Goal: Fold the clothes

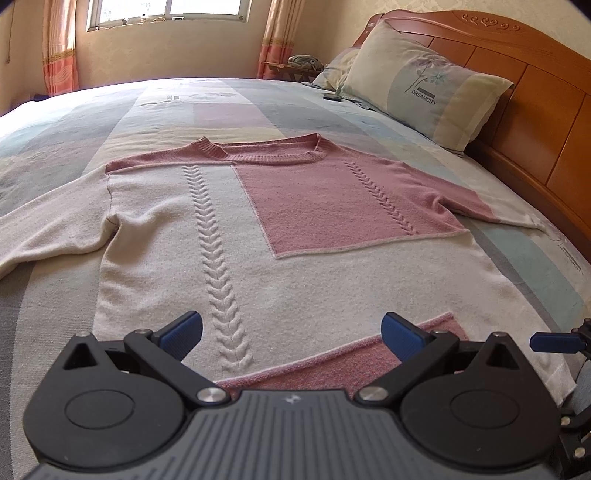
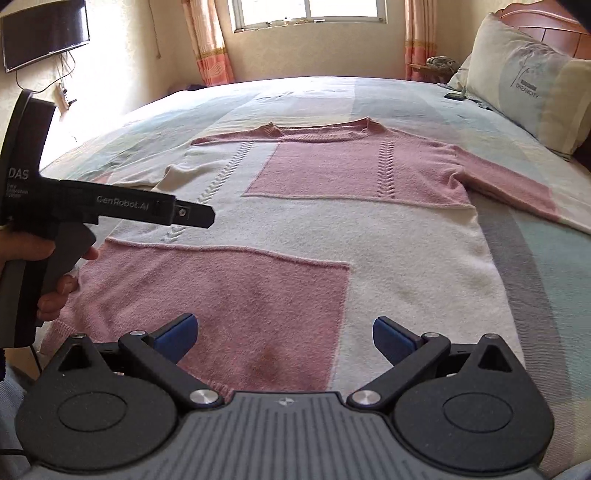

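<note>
The left gripper (image 1: 291, 334) hovers low over the hem end of a pink-and-cream knit sweater (image 1: 295, 266), its blue-padded fingers (image 1: 183, 334) spread wide with nothing between them; a cable-knit rib of the sweater runs straight ahead from just beyond its left finger, and a pink hem panel lies under its right finger. The right gripper (image 2: 286, 338) sits alongside, likewise spread wide and empty, poised over the large pink panel at the sweater's hem; from its own camera the left gripper's dark body (image 2: 110, 206) and the hand (image 2: 55, 273) holding its handle show off to the left, above the sweater's hem corner. Ahead of both grippers the sweater lies flat and face up on a bed (image 1: 517, 266) covered in pale colour-block sheeting, collar at the far end and both sleeves stretched out sideways, the cream sleeve to the left and the pink sleeve to the right. Further ahead and to the right, a pillow (image 1: 424, 81) printed with a flower and the word DREAMCITY leans against a wooden headboard (image 1: 535, 74). Straight beyond the bed, a window (image 2: 306, 14) sits between orange-pink curtains (image 2: 208, 40), and a wall-mounted television (image 2: 44, 33) hangs far to the left in the right wrist view.
</note>
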Tool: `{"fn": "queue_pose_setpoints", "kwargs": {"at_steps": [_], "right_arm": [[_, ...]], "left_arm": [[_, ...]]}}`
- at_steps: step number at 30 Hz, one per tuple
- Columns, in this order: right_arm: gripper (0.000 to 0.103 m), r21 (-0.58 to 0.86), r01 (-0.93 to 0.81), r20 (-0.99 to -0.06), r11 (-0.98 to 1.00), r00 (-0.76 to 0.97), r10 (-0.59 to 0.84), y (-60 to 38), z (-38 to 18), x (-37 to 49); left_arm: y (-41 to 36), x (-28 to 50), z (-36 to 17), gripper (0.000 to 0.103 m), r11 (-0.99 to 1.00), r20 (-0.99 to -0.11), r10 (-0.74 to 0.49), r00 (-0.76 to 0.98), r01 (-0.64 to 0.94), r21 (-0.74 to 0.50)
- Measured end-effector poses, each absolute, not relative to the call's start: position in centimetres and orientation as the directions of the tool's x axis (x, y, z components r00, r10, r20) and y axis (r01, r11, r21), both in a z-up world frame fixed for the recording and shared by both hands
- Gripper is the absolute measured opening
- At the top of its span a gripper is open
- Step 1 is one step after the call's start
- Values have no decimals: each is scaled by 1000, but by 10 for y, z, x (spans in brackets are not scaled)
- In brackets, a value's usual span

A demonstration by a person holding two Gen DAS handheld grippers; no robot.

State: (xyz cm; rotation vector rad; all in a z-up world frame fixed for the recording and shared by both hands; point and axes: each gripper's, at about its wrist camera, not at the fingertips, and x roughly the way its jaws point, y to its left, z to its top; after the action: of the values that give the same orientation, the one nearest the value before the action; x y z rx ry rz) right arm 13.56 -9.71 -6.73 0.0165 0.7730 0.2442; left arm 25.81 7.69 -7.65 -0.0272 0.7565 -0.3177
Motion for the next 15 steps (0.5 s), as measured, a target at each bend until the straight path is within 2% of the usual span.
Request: {"fn": "queue_pose_setpoints", "kwargs": {"at_steps": [1, 4, 6, 10, 15], "right_arm": [[103, 85, -178, -688, 980, 701, 187, -106, -68, 138], [103, 74, -72, -786, 995, 610, 102, -130, -92, 145], [103, 54, -102, -745, 993, 658, 108, -133, -92, 130], [103, 54, -107, -758, 993, 643, 110, -138, -90, 127], [103, 154, -21, -699, 988, 704, 124, -164, -80, 130]], "left_arm": [[75, 257, -77, 102, 953, -672, -289, 682, 275, -130], [67, 254, -79, 102, 949, -675, -291, 678, 292, -115], [60, 252, -79, 102, 944, -675, -300, 674, 312, -107], [47, 249, -81, 102, 937, -676, -298, 674, 340, -73], [35, 250, -83, 102, 928, -680, -304, 667, 370, -53]]}}
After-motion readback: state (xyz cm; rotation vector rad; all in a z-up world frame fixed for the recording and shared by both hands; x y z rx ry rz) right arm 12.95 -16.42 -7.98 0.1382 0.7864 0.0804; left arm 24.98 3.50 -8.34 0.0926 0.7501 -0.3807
